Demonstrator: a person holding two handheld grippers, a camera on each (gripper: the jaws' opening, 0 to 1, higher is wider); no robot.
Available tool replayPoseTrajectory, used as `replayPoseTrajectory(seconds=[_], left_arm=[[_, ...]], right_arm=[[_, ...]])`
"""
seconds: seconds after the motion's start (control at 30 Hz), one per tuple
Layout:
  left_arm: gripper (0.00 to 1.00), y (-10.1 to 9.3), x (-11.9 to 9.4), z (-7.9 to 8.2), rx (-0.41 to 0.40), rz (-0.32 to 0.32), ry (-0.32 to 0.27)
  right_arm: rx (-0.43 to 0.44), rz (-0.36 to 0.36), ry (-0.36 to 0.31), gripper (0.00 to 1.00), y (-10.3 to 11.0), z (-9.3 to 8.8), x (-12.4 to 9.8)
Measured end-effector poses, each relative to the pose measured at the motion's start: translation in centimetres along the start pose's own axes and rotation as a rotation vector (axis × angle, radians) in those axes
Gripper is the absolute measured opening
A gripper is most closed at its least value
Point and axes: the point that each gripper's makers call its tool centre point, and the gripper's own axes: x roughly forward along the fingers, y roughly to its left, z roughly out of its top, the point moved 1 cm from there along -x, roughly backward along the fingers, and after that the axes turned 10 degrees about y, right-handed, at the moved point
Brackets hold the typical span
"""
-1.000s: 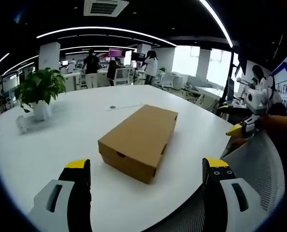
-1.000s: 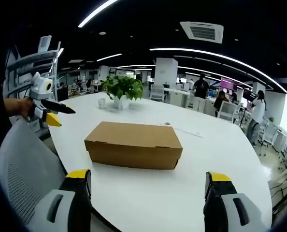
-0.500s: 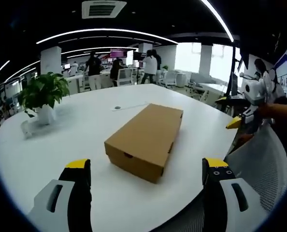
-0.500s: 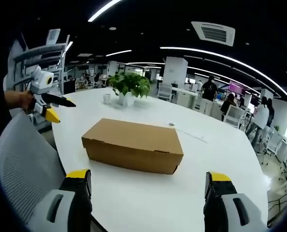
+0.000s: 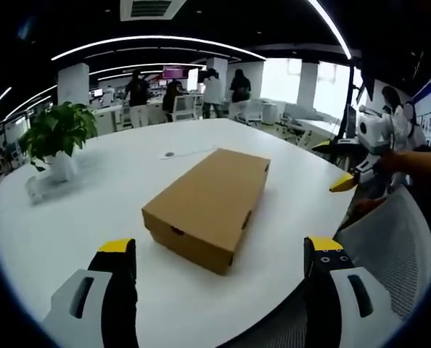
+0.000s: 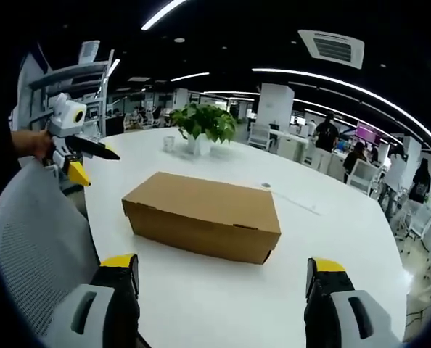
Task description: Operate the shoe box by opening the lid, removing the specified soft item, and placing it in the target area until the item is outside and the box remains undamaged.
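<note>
The plain brown cardboard shoe box [image 5: 207, 207] lies lid-closed near the white desk's [image 5: 92, 217] front edge, both tongs [image 5: 219, 279] [image 6: 219, 283] spread open, empty.

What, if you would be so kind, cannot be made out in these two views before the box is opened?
- The contents of the shoe box: the lid is shut in both views, so the soft item is hidden.
- The small round object on the table beyond the box: too small to identify.
- The little item beside the potted plant, right gripper view: too small and blurred.
- The target area: nothing marks it.
</note>
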Motion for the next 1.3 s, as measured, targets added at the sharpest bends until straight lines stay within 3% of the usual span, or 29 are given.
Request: replayPoseTrajectory(seconds=[0.27,0.77,0.97,1.3], left_arm=[[0.97,-0.2,0.9,0.2,0.001,0.011,0.022],[0.95,0.0,2.7,0.1,-0.051,0.049,0.044],[0.92,0.5,3.3,-0.1,-0.068,0.083,0.062],[0.92,0.1,4.5,-0.3,-0.076,0.071,0.085]], right_arm=[[-0.039,0.043,-0.017,0.92,-0.7,0.7,1.3],[-0.084,0.128,0.012,0.89,-2.9,1.7,4.3],[-0.116,0.168,0.028,0.89,-2.9,1.6,5.7],[-0.188,0.249,0.061,0.88,-2.4,2.0,8.7]])
